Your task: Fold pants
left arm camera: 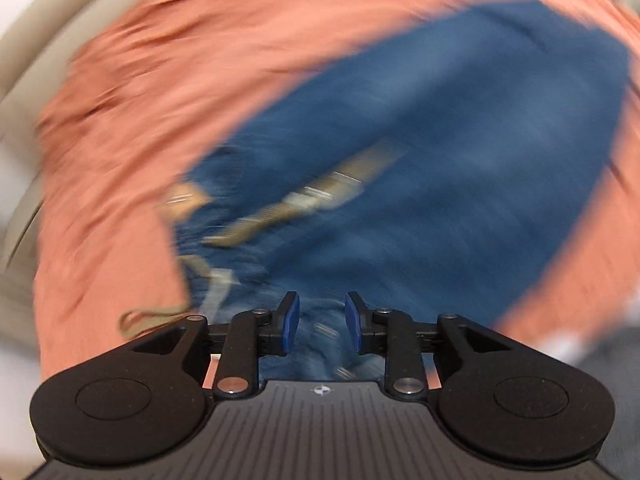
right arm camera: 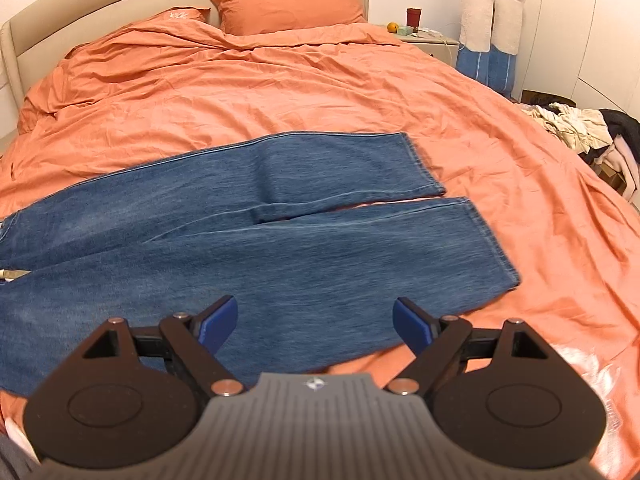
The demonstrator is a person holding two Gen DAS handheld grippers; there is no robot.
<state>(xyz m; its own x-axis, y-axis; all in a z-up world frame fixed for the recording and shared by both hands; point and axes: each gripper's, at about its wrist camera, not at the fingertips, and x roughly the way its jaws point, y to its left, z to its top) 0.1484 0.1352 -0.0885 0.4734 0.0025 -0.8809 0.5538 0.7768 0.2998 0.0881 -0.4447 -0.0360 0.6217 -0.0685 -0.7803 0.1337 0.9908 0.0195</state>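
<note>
A: Where were the jeans [right arm camera: 248, 248] lying?

B: Flat across the near part of the bed [right arm camera: 280, 92], on the orange cover. The waist ran off toward the left and the two leg hems pointed right, with a thin strip of cover showing between the legs near the hems.

A: And the right gripper [right arm camera: 314, 326]?

B: It hung low over the nearer leg, close to its front edge, looking out toward the pillows [right arm camera: 288, 2]. Its jaws were spread wide and held nothing.

A: The left gripper [right arm camera: 322, 318]... sorry, from its own camera?

B: That picture was smeared. The left gripper [left arm camera: 322, 318] pointed down at the waist end, where a tan strip, perhaps a belt or label, showed on the denim. Its jaws stood a little apart with cloth visible between them, but I could not tell whether they pinched it.

A: How would you do this step well?

B: I judged the first fold had not been made. I'd take the near leg at its outer seam, one grip by the waist and one by the hem, lift both together and lay it over the far leg, seams matched. Uneven lifting would likely twist the heavy denim.
</note>
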